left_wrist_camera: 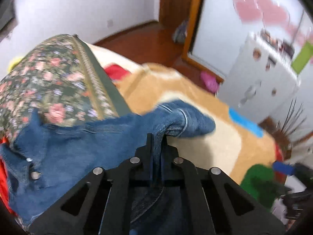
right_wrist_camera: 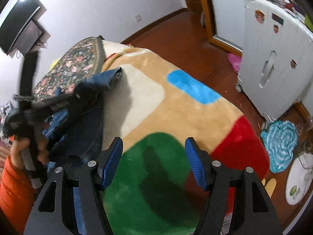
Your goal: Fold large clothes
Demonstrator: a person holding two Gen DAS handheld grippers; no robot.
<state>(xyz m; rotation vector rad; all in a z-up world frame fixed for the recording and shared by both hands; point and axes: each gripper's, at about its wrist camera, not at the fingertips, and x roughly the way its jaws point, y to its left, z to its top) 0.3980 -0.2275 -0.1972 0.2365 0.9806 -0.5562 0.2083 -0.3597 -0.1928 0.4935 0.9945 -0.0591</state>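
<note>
A blue denim garment point(left_wrist_camera: 82, 148) hangs bunched from my left gripper point(left_wrist_camera: 157, 137), which is shut on a fold of it above the bed. In the right wrist view the same denim garment point(right_wrist_camera: 82, 129) lies piled at the left of the bed, with the left gripper point(right_wrist_camera: 64, 101) and the hand holding it over it. My right gripper point(right_wrist_camera: 153, 143) is open and empty above the green patch of the blanket point(right_wrist_camera: 160, 176). Its tip point(left_wrist_camera: 283, 167) shows at the lower right of the left wrist view.
A tan plush blanket point(right_wrist_camera: 176, 113) with blue, green and red patches covers the bed. A floral cushion point(left_wrist_camera: 49, 82) lies at the bed's far left. A white suitcase point(right_wrist_camera: 273, 62), a blue round mat point(right_wrist_camera: 279, 145) and a wooden door frame point(right_wrist_camera: 205, 9) stand on the right.
</note>
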